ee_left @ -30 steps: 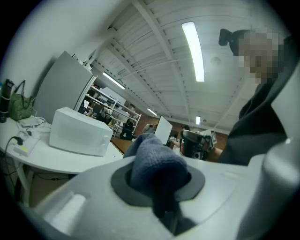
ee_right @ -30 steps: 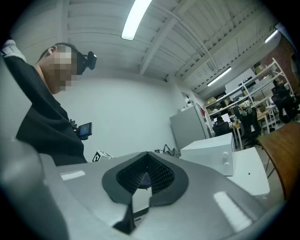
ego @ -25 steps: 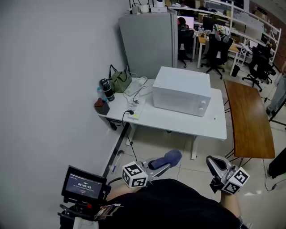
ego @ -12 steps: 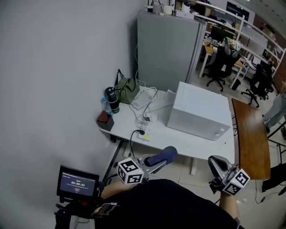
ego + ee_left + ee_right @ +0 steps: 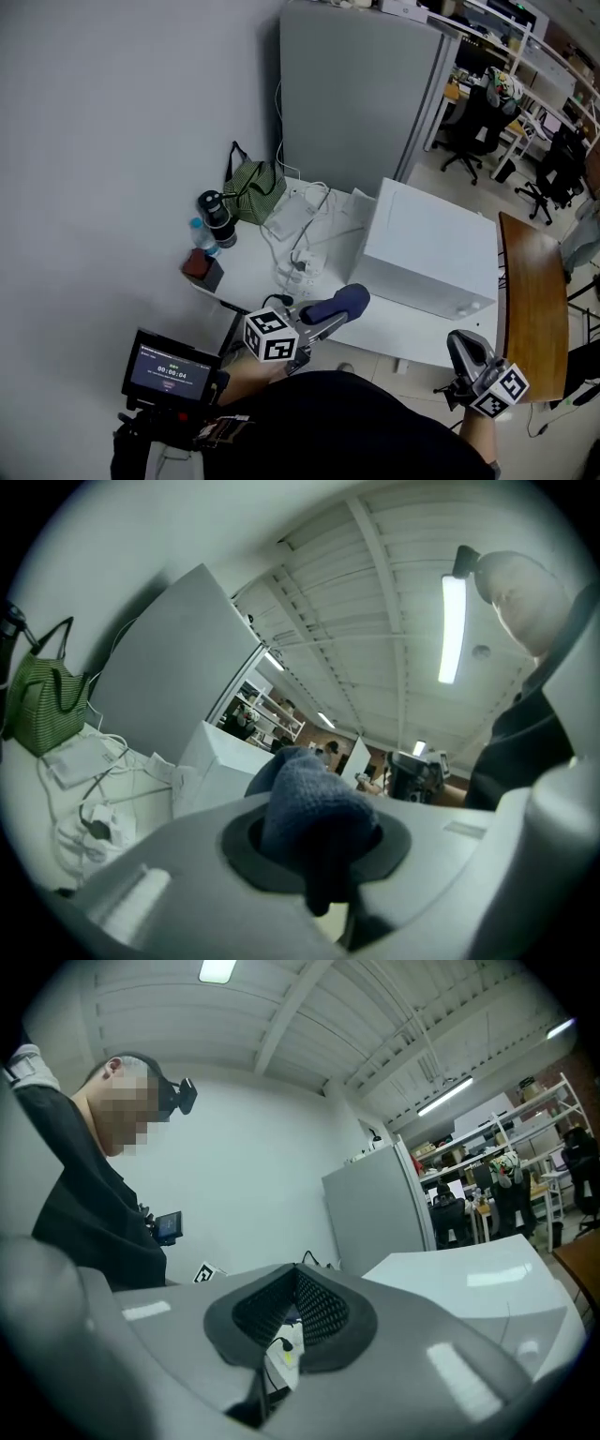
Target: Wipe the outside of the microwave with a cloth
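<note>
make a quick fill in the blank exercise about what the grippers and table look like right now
1. The blue cloth is clamped in the ____ gripper.
2. The microwave stands on a ____ table.
3. The right gripper is shut and holds ____.
4. The bag against the wall is ____.

Missing words: left; white; nothing; green
</note>
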`<state>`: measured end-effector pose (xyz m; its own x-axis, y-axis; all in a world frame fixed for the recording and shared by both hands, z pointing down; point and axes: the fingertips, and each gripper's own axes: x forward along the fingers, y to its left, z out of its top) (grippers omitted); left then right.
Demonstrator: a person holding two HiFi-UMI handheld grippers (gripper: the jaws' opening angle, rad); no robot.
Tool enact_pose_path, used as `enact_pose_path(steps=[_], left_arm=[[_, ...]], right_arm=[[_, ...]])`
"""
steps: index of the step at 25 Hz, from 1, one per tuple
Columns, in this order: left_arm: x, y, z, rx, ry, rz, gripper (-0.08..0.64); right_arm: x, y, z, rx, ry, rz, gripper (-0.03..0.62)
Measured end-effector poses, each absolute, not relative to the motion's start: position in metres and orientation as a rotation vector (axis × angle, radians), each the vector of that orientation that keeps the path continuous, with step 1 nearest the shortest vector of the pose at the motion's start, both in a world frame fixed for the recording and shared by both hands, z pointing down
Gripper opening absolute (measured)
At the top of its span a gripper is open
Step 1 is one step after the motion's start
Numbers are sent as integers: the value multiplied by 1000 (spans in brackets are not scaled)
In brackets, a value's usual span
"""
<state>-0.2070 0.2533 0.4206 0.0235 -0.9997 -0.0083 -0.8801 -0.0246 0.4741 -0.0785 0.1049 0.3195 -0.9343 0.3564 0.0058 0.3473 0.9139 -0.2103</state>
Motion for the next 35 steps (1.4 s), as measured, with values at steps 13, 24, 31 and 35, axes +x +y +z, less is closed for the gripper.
enact_pose_path(steps=[13, 24, 31, 35], left_arm=[[-385, 169, 398, 1730, -2195, -461, 60], [-542, 109, 439, 1881, -1905, -636, 60], [-570, 70, 516, 1764, -1782, -500, 60], [-563, 58, 521, 1830, -1800, -441, 60]], right_arm=[[-187, -31, 318, -768, -2993, 354, 5], [-221, 6, 327, -300, -2893, 258, 5], [-228, 21, 329, -155, -2821, 216, 5], [-225, 14, 331, -130, -2807, 210, 5]])
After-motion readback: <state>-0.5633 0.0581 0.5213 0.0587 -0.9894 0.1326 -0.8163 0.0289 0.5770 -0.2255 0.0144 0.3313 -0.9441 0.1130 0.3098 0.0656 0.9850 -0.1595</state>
